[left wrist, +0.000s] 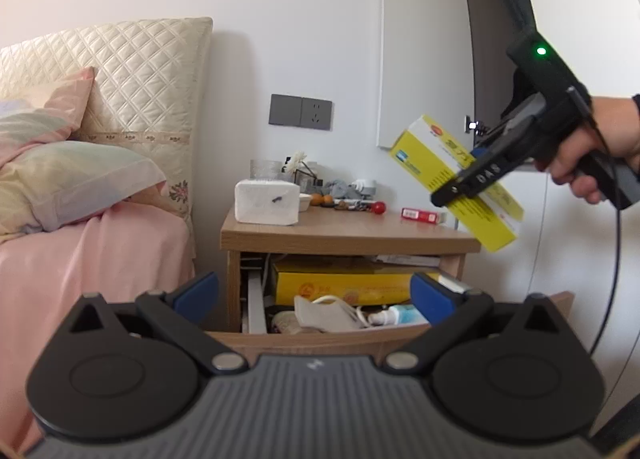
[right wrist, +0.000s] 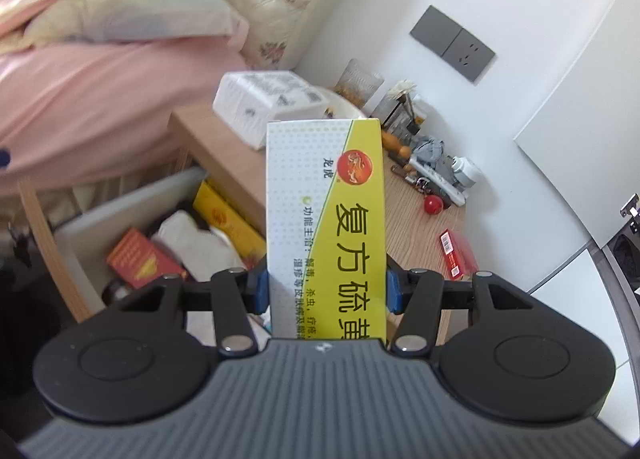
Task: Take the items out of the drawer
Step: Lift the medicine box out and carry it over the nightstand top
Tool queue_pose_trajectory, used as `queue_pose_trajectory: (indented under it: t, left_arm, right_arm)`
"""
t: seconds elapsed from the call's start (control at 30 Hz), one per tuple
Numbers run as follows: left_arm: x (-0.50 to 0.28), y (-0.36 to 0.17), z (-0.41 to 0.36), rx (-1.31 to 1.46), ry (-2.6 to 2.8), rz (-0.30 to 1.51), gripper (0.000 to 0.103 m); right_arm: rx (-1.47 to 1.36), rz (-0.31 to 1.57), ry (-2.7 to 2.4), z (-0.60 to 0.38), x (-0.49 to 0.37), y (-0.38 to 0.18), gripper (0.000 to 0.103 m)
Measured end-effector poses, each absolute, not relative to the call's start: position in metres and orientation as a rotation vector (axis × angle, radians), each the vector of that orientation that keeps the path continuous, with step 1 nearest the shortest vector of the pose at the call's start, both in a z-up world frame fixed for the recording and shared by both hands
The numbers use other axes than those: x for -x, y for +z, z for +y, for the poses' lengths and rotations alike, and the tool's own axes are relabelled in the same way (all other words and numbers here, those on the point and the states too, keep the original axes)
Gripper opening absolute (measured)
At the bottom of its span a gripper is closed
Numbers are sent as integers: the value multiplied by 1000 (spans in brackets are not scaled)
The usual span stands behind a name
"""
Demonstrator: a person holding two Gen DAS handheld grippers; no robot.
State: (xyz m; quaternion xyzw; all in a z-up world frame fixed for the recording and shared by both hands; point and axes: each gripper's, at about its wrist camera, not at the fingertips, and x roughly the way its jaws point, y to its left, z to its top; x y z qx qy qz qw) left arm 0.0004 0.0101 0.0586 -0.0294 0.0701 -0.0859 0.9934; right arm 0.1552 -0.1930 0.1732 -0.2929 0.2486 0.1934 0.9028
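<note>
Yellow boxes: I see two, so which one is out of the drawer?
The yellow-and-white box, clamped in the right hand-held gripper above the nightstand. The other yellow box lies in the open drawer.

The nightstand stood against the wall, right of the bed. On its top, a tissue pack lay at the left, clutter sat along the back, and a small carton lay at the right. The drawer below stood pulled out, holding a long box at the back and a mask and bottle before it. The right tongs held a box above the top's right edge. The left tongs hung before the drawer, holding nothing.
</note>
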Motion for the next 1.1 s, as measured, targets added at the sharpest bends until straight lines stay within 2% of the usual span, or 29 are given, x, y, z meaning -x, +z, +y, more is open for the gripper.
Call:
queue_pose_trajectory:
  t: [0.37,0.7,1.1]
  left_arm:
    - [6,59,13,78,-196,134,103]
    - [0,56,28,128,-187,153,103]
    - [-2,56,33,148,-206,167,103]
  right_arm:
    - [440,502,299,-182,-232,200,55]
    - [294,563,273,-183,-323,160,56]
    - [197,581,264,-197,-367,134,55]
